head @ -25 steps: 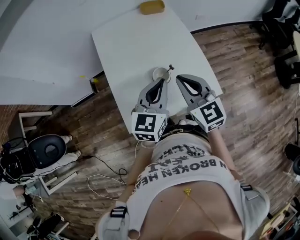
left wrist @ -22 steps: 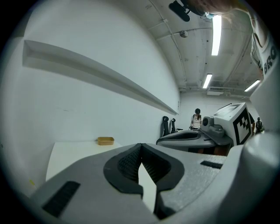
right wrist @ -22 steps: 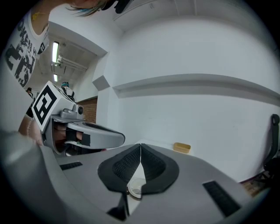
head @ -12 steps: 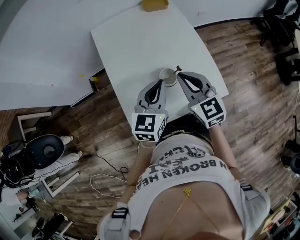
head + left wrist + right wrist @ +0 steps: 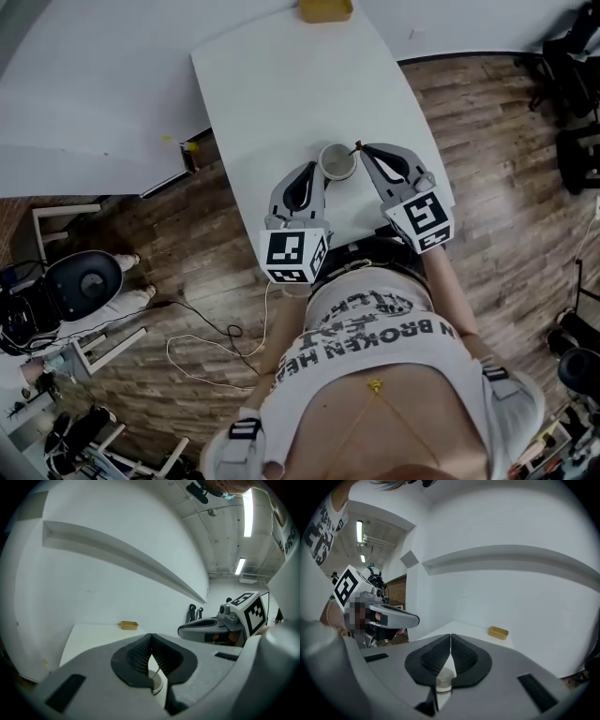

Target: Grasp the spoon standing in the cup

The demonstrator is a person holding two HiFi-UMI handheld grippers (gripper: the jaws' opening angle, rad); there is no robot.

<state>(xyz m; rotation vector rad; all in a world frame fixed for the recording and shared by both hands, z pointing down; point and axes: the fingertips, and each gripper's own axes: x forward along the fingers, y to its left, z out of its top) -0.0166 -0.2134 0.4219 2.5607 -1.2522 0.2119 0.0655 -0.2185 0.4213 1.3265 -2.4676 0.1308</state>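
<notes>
Closer now, left gripper (image 5: pixel 314 168) and right gripper (image 5: pixel 367 149) flank the cup (image 5: pixel 337 161), jaws shut, empty; unopened, the right may knock over the spoon (image 5: pixel 357 146) just ahead.

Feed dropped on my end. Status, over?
Left hand-held gripper shut, empty. Right hand-held gripper shut, empty. Spoon in cup, not gripped, handle beside right tips. Nothing in the way.

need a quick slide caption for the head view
Left gripper and right gripper, jaws shut, flank a small white cup holding a thin spoon on a white table.
</notes>
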